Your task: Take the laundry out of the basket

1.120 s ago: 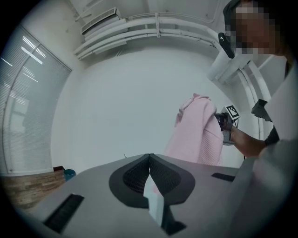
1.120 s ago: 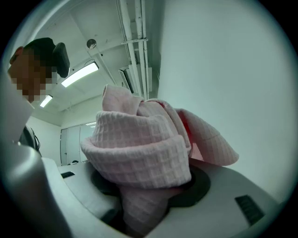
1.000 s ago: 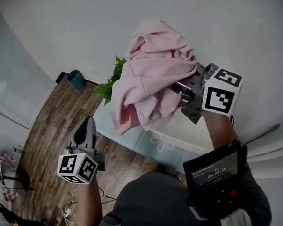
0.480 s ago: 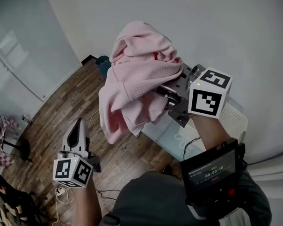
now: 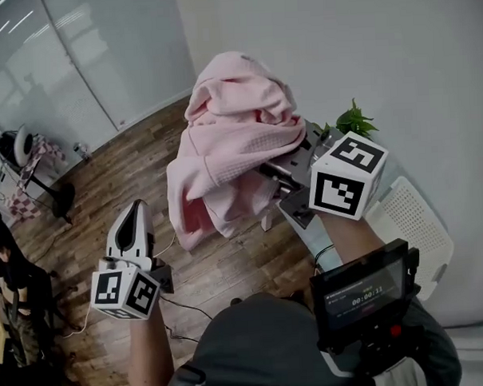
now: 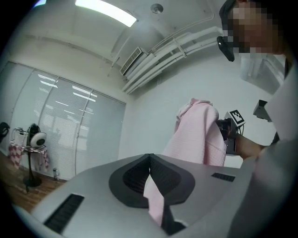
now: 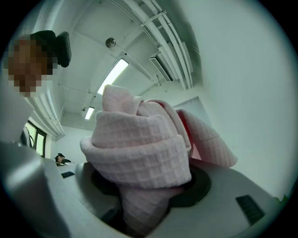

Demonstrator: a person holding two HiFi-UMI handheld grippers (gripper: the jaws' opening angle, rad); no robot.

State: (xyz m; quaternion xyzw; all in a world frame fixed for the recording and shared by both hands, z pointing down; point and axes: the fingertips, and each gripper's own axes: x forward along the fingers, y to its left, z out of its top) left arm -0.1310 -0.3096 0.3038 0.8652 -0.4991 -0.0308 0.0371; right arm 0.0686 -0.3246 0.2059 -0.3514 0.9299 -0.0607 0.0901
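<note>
A pink waffle-knit garment (image 5: 231, 133) hangs bunched in the air over the wooden floor. My right gripper (image 5: 277, 172) is shut on it, and folds of the cloth bury the jaws. In the right gripper view the garment (image 7: 139, 148) fills the space between the fingers. The white perforated laundry basket (image 5: 409, 221) stands low at the right, behind my right arm. My left gripper (image 5: 137, 209) is held low at the left, apart from the garment, shut with nothing in it. In the left gripper view its tips (image 6: 150, 157) meet, and the garment (image 6: 200, 135) hangs beyond them.
A green plant (image 5: 354, 119) stands by the white wall past the right gripper. A drying rack with a checkered cloth (image 5: 26, 158) stands at the far left by glass partitions (image 5: 100, 58). Cables (image 5: 178, 307) lie on the wooden floor.
The view has swung left: basket and plant have shifted to the right, and the glass partitions and rack have come into view. The garment stays in the right gripper. The left gripper has barely moved.
</note>
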